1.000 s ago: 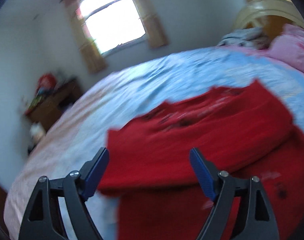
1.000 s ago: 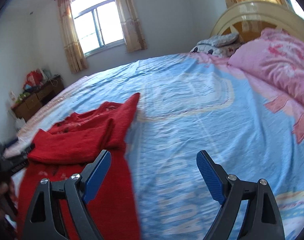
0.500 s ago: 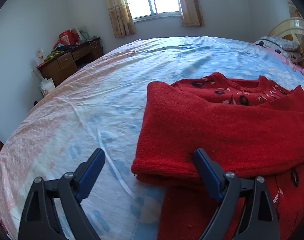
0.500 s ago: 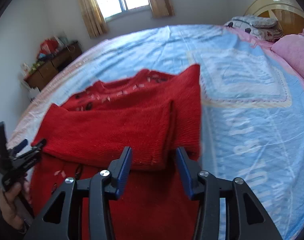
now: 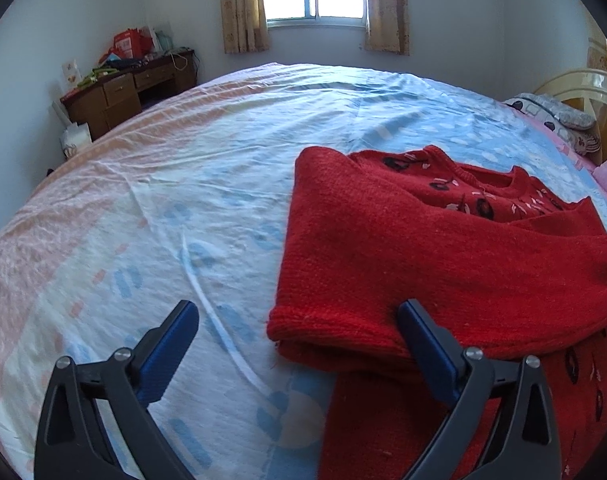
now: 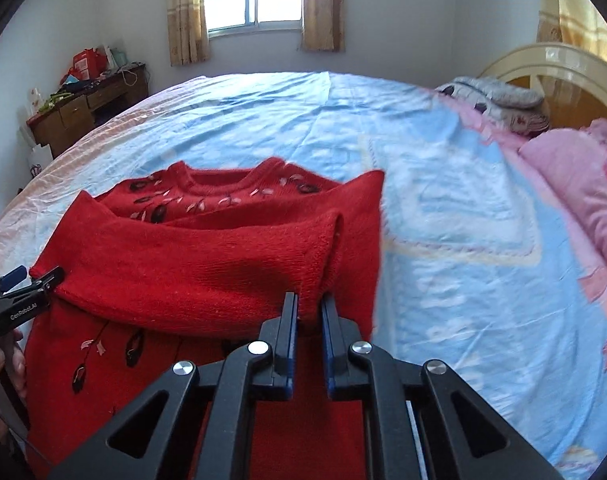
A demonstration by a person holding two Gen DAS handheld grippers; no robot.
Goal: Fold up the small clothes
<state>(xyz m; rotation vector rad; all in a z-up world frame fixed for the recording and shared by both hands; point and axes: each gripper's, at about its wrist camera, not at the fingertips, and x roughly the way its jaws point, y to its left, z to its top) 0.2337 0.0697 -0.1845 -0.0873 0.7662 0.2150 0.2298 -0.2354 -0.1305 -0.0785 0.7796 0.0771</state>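
From the left wrist view, the red knit sweater (image 5: 443, 264) lies on the bed (image 5: 183, 184), filling the picture from about 3 to 5 o'clock, with a sleeve folded across the chest and its thick rolled cuff end (image 5: 327, 328) nearest the camera. It looks like soft, chunky wool, so I'd guess it's light but floppy, grippy rather than slippery, and the layers will probably sag and slide apart if you lift from one thin edge. The left gripper (image 5: 299, 344) has just been opening; its jaws are spread wide, with the cuff end between them but nothing pressed, and the right-hand finger sits against the knit. Dark leaf-like flowers with pale bits run round the collar and down the lower front. From the right wrist view, the same sweater lies from 9 to 6 o'clock, neckline towards the window at 12, on the blue part of the bedsheet. The right gripper (image 6: 308, 320) has just been closing and its jaws now pinch the red knit at the lower edge of the folded sleeve, close to where it turns back. That thick doubled edge seems the best spot to hold. The other gripper pokes in at 9 o'clock beside the far cuff.
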